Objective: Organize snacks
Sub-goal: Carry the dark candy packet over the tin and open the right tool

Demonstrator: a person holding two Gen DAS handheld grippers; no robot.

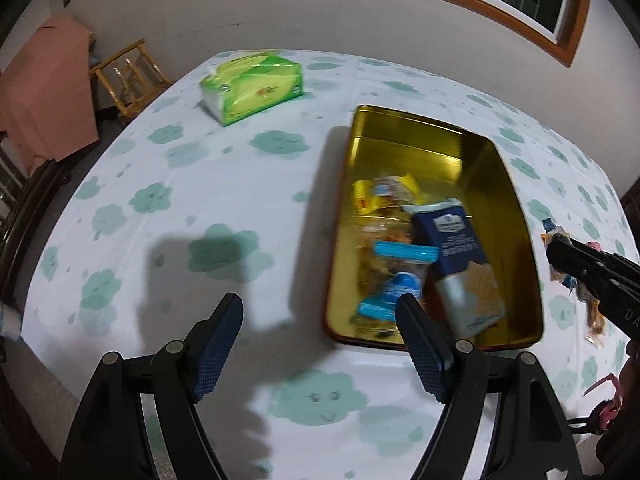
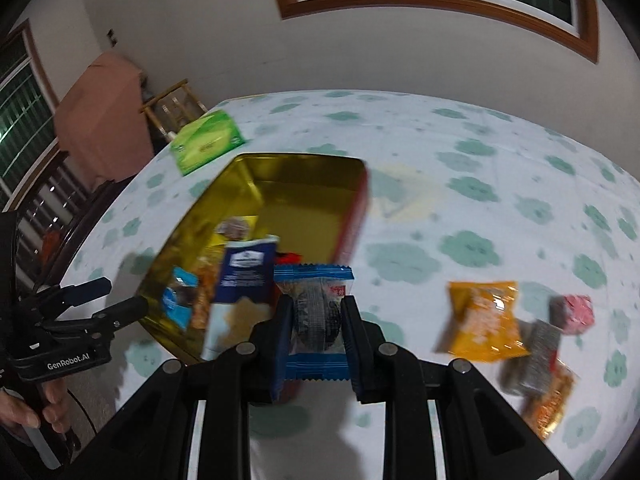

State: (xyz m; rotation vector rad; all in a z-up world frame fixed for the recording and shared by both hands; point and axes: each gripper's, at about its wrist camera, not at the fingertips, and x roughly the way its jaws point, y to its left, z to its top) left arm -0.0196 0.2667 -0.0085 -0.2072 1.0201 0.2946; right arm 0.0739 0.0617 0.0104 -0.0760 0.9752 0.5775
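- While the right gripper (image 2: 316, 322) clamped a blue-edged clear snack packet with a dark round biscuit inside (image 2: 313, 312) between its fingers, the packet stood upright above the cloud-printed white tablecloth (image 2: 460, 208).
- Ahead and to the left of that gripper lay the gold rectangular metal tin (image 2: 304, 192), holding a navy blue cracker packet (image 2: 240, 280), blue-ended clear wrappers (image 1: 394, 276) and yellow packets (image 1: 384, 196).
- To the gripper's right, on the cloth, lay an orange crinkled snack bag (image 2: 484, 320), a small pink wrapped sweet (image 2: 572, 314) and what looked like two more blurred wrappers (image 2: 536, 364).
- The left gripper (image 1: 320, 316) hovered with its jaws spread wide and nothing between them, its right finger over the tin's near corner.
- Far ahead of both sat a green soft pack of tissues (image 1: 252, 84).
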